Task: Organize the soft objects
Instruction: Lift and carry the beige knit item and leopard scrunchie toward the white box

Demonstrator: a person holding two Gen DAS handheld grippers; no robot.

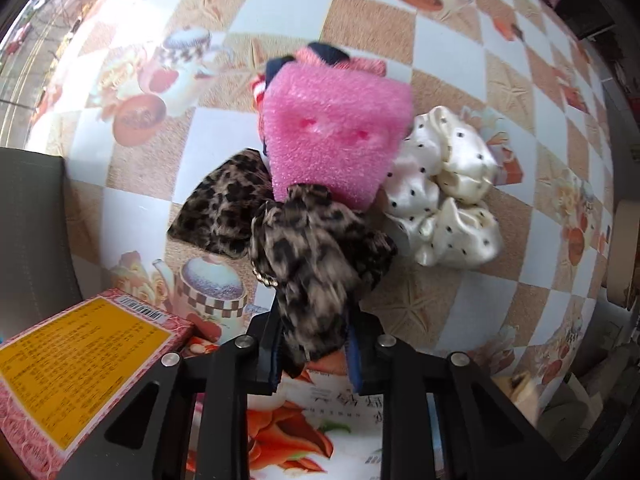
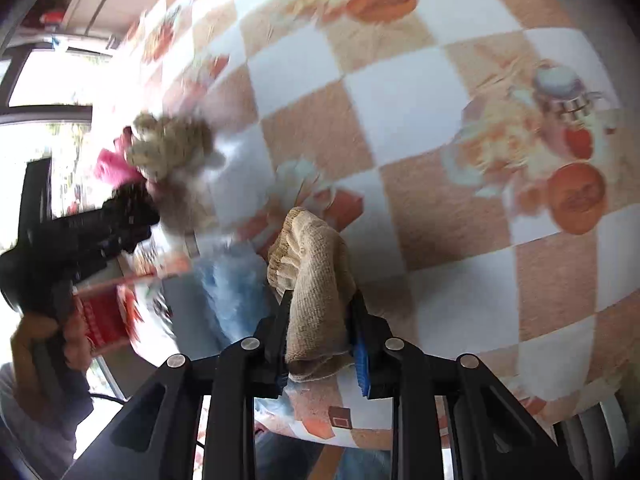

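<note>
Already, in the left wrist view, the left tongs are clenched on a leopard scrunchie, which hangs straight ahead of the tips. Just beyond it on the bench lies the pile: a pink sponge, a leopard cloth to its left and a cream dotted scrunchie to its right. I judge that the left hand is nearer that pile. In the right wrist view, the right tongs pinch a beige knit glove, its long axis running along the fingers. The pile sits far off to the left, blurred.
</note>
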